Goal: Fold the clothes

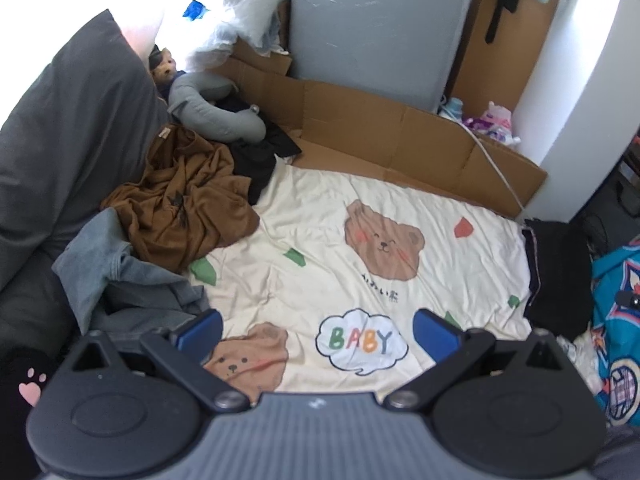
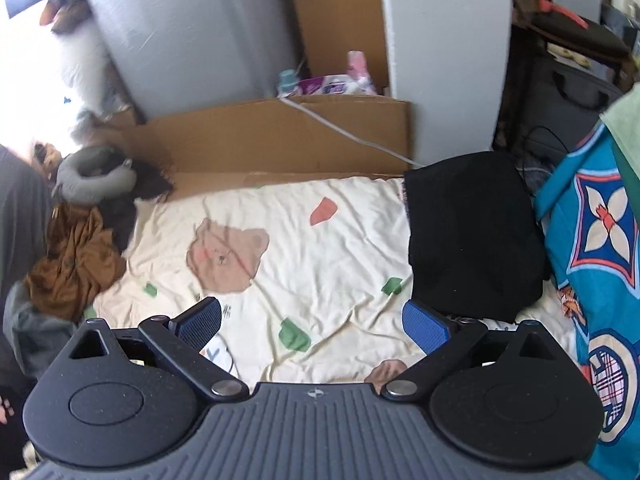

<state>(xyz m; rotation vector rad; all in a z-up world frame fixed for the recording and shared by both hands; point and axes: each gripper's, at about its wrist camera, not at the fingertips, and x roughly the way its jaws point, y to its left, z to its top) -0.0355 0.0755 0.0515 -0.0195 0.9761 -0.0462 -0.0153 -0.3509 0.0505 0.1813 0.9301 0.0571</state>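
Your left gripper [image 1: 318,334] hovers over the near edge of the cream bear-print sheet [image 1: 320,208] with its blue pads spread wide and nothing between them; your right gripper [image 2: 312,322] hangs over the same near edge, jaws equally wide apart and empty. The clothes lie heaped along the sheet's left edge: a brown garment [image 1: 188,204] sits crumpled there, touching a blue-grey garment [image 1: 120,276] that lies nearer to you, just beside your left gripper's left finger; a dark garment [image 1: 260,156] lies behind the brown one, toward the far left corner, beside a grey neck pillow [image 1: 216,116]. At the sheet's right edge a folded black garment [image 2: 472,232] lies flat, its near end just beyond your right gripper's right pad; it may be a stack of more than one piece, though the dark cloth hides any layers. Flattened cardboard [image 1: 400,136] borders the far edge; a teal patterned cloth [image 2: 592,248] lies to the right of the black garment.
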